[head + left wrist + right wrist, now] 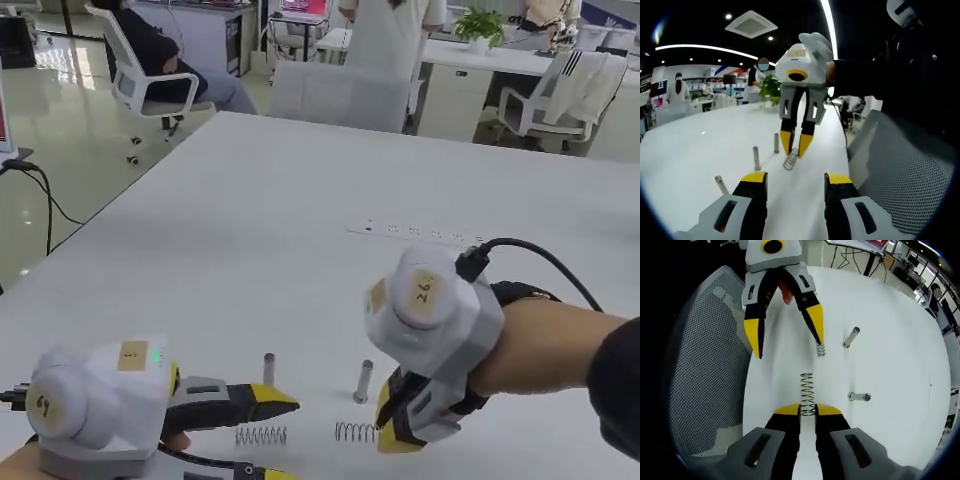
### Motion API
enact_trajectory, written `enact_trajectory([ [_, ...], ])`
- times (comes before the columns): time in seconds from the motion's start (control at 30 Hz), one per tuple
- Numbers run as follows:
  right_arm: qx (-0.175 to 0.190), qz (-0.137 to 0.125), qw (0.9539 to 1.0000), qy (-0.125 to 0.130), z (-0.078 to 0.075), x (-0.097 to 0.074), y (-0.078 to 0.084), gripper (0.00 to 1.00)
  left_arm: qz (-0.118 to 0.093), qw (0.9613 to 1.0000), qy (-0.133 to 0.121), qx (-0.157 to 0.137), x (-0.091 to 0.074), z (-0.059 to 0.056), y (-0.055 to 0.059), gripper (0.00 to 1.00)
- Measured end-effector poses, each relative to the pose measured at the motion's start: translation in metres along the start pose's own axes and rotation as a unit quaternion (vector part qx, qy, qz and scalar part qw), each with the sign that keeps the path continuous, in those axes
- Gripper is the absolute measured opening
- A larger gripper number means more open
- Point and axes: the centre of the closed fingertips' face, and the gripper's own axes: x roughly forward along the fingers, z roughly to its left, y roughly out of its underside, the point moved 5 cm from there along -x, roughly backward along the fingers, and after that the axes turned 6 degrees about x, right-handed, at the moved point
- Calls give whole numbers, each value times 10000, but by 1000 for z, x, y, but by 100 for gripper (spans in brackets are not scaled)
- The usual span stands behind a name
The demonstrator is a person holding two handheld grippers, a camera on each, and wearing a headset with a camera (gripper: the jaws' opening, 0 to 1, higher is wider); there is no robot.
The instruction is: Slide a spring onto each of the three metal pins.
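You had your right gripper point(808, 412) clamped on one end of a thin coiled steel spring point(807, 387), probably so the free end could be aimed at the short upright metal pins point(756, 158) nearby. Your left gripper point(796, 177) stood open and empty, just beside a second coiled spring point(260, 435) lying loose on the white table point(300, 220).
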Motion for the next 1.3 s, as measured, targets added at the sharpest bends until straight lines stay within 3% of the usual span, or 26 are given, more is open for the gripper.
enact_trajectory([
  [0.67,-308,-43,9995,10,17,-9,-22,8,-55,9993,234,293,12,-3,-10,22],
  [1.3,-368,-29,9993,-14,21,-10,-25,8,-15,9987,233,460,14,-4,-9,6],
])
